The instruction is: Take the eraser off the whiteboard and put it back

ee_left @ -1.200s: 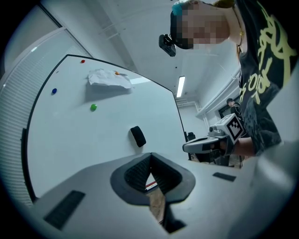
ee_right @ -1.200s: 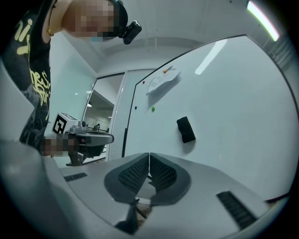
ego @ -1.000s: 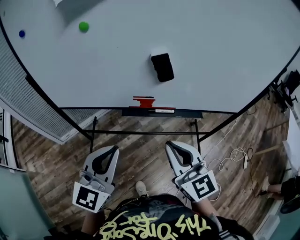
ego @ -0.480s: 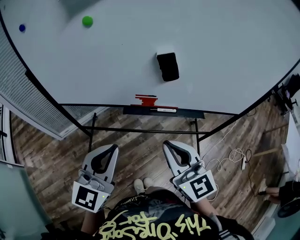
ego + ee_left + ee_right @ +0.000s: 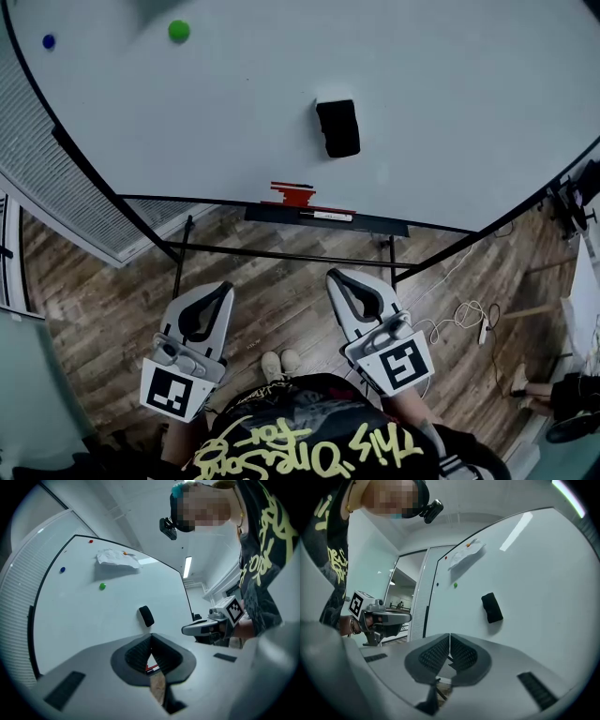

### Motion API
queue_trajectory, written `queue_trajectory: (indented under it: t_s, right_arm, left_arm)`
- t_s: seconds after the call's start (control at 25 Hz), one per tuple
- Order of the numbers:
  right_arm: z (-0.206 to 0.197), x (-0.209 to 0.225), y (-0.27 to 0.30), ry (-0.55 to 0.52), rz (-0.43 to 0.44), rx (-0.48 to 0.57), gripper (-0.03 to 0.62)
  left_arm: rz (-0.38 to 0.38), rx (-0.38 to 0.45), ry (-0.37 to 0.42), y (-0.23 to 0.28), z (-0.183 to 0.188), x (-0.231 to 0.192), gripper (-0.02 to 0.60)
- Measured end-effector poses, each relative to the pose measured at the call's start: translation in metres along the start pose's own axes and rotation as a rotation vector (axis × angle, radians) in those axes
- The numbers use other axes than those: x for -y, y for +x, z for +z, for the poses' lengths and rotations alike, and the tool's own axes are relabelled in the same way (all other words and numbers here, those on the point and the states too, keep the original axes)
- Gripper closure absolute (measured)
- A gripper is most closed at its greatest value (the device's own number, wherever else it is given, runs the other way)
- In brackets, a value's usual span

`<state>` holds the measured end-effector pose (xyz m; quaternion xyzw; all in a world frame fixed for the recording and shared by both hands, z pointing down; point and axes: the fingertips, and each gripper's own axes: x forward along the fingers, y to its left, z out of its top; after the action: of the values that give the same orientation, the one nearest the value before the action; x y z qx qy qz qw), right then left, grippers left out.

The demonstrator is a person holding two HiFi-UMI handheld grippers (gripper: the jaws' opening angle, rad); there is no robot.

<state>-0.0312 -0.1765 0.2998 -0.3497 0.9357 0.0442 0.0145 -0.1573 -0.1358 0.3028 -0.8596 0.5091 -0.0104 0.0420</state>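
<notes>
A black eraser [image 5: 337, 128] clings to the whiteboard [image 5: 450, 94], above the marker tray [image 5: 375, 225]. It also shows in the left gripper view [image 5: 146, 616] and the right gripper view [image 5: 491, 607]. My left gripper [image 5: 225, 287] and right gripper [image 5: 336, 277] hang side by side over the wooden floor, well short of the board and pointing level at it. The left gripper's [image 5: 151, 637] jaws meet at the tips, with nothing between them. So do the right gripper's [image 5: 449, 637] jaws. Each gripper shows in the other's view: the right gripper [image 5: 187, 629] and the left gripper [image 5: 405, 617].
Red markers [image 5: 291, 195] lie on the tray. A green magnet [image 5: 178, 30] and a blue magnet [image 5: 48, 41] sit at the board's upper left, near a crumpled paper [image 5: 117, 558]. The stand's crossbar [image 5: 281, 255] runs below the tray. A cable [image 5: 469, 314] lies on the floor at right.
The eraser and board sit slightly higher and further right in the head view. Both grippers stay shut in about the same place.
</notes>
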Motion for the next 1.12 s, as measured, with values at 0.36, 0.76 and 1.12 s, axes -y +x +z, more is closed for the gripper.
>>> queue_trajectory:
  t_s: [0.36, 0.76, 1.12]
  right_arm:
    - [0.0, 0.015, 0.005, -0.027, -0.054, -0.001, 0.582]
    - [0.008, 0.026, 0.011, -0.04, -0.069, 0.005, 0.582]
    - [0.017, 0.05, 0.021, -0.086, -0.114, 0.016, 0.579]
  left_arm:
    - [0.03, -0.011, 0.004, 0.0, -0.003, -0.005, 0.575]
    - [0.055, -0.03, 0.008, -0.005, -0.004, -0.006, 0.575]
    - [0.105, -0.045, 0.009, -0.018, -0.009, -0.012, 0.575]
